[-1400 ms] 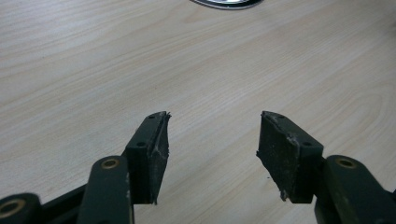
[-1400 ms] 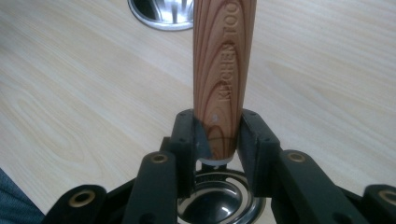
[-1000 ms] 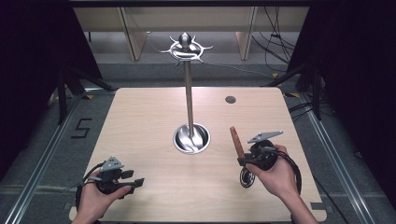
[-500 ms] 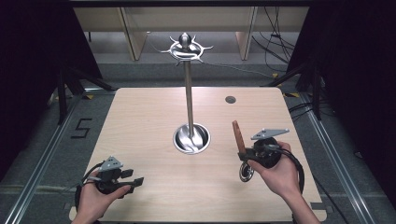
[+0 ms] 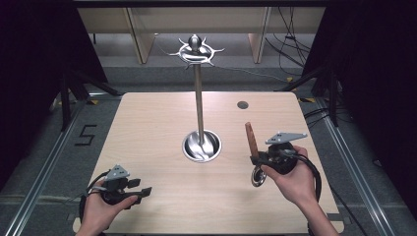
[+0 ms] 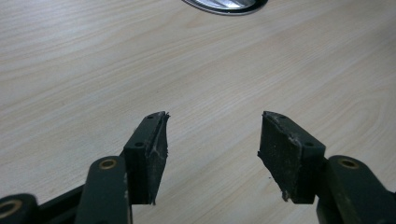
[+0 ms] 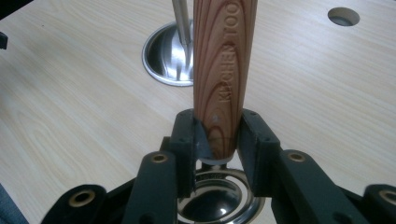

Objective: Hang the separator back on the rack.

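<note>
A kitchen tool with a reddish wooden handle and a round shiny metal head stands nearly upright at the table's right. My right gripper is shut on the low end of the handle, just above the head. A tall metal stand rises from a round steel base at the table's middle, with a ring of hooks on top. Near the front left, my left gripper is open over bare wood, holding nothing.
The light wooden table has a small round hole at its back right. The stand's base rim lies well ahead of the left gripper. Dark floor and cables surround the table.
My right gripper has shifted slightly right and away from me with the tool, whose handle stands a bit more upright. The left gripper has not moved.
</note>
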The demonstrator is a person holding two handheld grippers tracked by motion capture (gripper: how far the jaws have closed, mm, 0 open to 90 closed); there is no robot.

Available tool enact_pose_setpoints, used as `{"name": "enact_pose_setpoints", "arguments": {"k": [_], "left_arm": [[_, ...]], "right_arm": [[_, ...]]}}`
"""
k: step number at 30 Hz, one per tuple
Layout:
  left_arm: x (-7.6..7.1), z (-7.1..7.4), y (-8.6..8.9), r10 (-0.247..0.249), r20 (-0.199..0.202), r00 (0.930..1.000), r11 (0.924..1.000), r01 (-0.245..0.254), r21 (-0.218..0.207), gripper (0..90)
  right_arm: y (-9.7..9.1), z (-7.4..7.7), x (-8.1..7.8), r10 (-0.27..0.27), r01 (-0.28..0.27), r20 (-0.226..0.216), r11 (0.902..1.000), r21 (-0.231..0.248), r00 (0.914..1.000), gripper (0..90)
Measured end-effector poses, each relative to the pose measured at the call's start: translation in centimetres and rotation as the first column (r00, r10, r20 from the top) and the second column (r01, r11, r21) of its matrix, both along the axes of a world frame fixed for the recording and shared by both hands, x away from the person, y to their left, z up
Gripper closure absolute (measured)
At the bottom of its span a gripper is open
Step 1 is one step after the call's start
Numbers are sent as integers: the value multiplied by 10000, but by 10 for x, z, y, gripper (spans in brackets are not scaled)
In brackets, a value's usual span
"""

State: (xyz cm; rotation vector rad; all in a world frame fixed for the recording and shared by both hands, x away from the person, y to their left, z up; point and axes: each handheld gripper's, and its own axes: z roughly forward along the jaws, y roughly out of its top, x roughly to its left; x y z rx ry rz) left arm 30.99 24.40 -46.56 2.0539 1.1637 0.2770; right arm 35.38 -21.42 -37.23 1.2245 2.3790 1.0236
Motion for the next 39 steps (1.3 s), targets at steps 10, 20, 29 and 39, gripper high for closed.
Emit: {"name": "enact_pose_setpoints", "arguments": {"k": [10,20,29,39], "left_arm": [[0,-2,-1,106,114,9999,9995,-102,-301,411],[0,-1,-1,137,126,9998,9993,-132,-338,411],[0,0,0,118,35,9999,9998,-118,-182,411],[0,0,0,183,139,9997,9996,-181,-197,411]], "right_arm": [[5,12,4,79,-85,546,9999,113,9985,697],[6,20,6,52,-76,861,9996,277,9963,697],[5,27,6,-170,125,948,9988,474,9953,697],[6,33,8,-79,18,1260,9988,488,9920,697]]}}
